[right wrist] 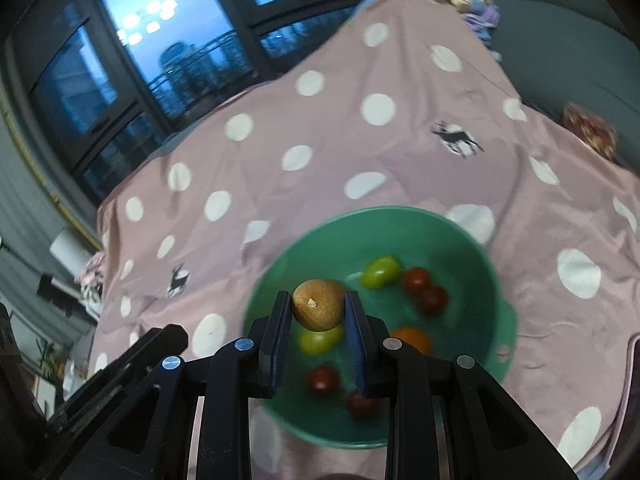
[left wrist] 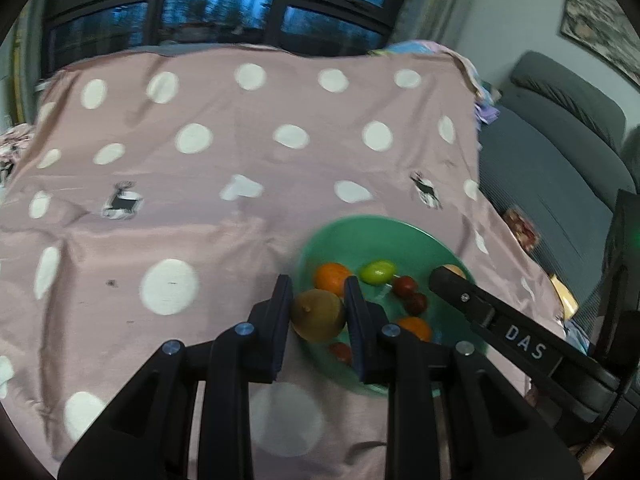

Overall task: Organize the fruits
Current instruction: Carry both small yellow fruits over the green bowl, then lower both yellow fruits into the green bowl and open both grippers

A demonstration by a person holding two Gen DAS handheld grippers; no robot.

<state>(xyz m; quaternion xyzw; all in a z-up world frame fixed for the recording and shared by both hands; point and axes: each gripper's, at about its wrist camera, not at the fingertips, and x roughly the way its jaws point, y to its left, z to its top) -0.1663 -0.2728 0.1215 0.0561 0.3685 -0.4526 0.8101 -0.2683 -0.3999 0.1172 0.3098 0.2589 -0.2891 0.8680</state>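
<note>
The left gripper was clamped on a brown kiwi, held over the near-left rim of the green bowl. The right gripper pinched a second brown kiwi, held above the bowl's middle.

Room to move: ahead and to the left of the left gripper the pink dotted cloth lay bare right up to its far edge by the window. To the right, the cloth edge dropped off next to a grey sofa, w/ the right gripper's finger crossing over the bowl's right side. From the right wrist view the left gripper's finger sat just left of the right gripper; open cloth lay beyond the bowl and to its right.

Count in the bowl, approx, some blur: 2 green fruits, 1 orange seen from the right wrist, 2 oranges from the left, 4 small red fruits. Kiwis: 2, both held. Bowl: 1.
</note>
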